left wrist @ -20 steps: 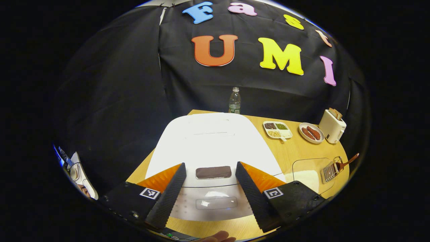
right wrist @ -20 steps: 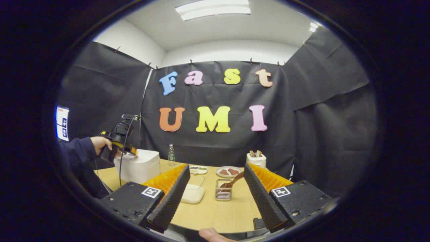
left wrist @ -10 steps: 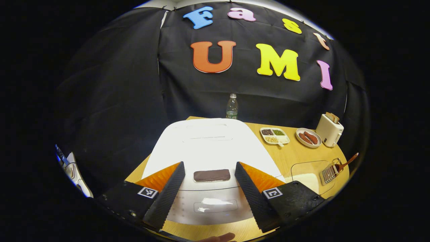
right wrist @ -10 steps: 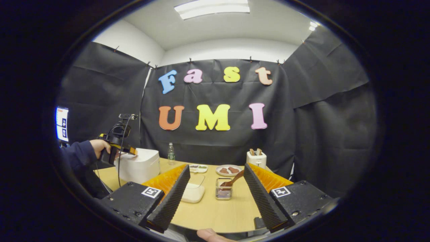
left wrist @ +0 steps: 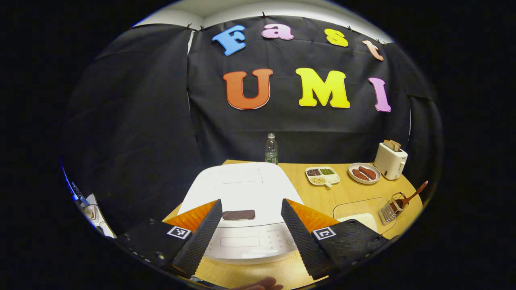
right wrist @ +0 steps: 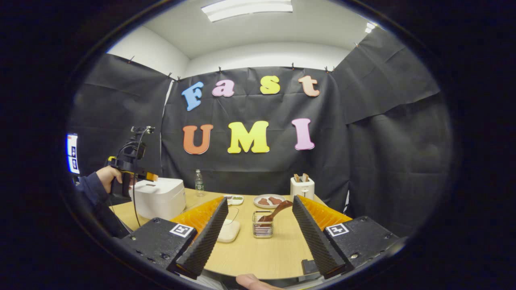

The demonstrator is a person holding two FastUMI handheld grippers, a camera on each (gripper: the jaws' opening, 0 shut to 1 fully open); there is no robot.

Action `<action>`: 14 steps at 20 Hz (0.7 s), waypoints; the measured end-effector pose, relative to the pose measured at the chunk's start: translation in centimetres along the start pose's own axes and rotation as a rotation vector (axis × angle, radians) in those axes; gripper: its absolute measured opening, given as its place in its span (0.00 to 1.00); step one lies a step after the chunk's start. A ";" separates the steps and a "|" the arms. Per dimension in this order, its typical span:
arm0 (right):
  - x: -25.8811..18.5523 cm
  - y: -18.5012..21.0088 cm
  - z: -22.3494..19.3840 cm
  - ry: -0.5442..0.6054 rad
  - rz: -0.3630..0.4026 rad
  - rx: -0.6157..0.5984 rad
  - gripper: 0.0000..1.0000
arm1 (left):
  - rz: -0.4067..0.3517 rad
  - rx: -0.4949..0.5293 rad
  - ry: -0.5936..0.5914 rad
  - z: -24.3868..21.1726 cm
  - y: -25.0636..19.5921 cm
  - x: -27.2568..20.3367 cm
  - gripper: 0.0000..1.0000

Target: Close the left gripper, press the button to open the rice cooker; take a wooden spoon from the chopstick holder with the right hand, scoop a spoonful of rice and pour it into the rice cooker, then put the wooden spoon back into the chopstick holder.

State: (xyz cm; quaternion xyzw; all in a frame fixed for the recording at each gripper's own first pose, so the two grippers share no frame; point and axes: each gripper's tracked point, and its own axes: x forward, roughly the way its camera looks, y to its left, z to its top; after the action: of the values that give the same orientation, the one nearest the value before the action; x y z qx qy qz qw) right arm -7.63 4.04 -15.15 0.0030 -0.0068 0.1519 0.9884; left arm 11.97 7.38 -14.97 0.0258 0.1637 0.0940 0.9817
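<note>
Both claws gape wide and empty: the left gripper hovers before the closed white rice cooker, its dark oblong button between the fingers, so I judge the next move is closing it, then pressing.

Left gripper view looks down close over the rice cooker; right gripper view faces across the shared table.

On table: rice cooker at left; chopstick holder at centre, wooden spoon in it (tilted); rice container just left of holder. Behind: bottle, divided dish, plate, toaster.
</note>
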 end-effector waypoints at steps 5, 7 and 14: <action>0.2 -1.3 0.1 -0.006 -0.039 0.011 1.00 | 0.004 -0.020 -0.111 2.2 -2.4 -5.1 0.93; 0.3 -1.8 0.2 -0.006 -0.051 0.026 1.00 | -0.010 -0.026 -0.144 2.5 -3.1 -7.5 0.93; 0.1 -3.1 0.6 0.013 -0.111 0.009 1.00 | -0.069 -0.074 -0.248 2.1 -3.9 -14.9 0.96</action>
State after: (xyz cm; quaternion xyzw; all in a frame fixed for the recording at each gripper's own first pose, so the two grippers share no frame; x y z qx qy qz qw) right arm -6.64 1.06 -14.55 0.0070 0.0007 0.0968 0.9953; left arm -0.48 0.61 -8.57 -0.0046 0.0381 0.0622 0.9973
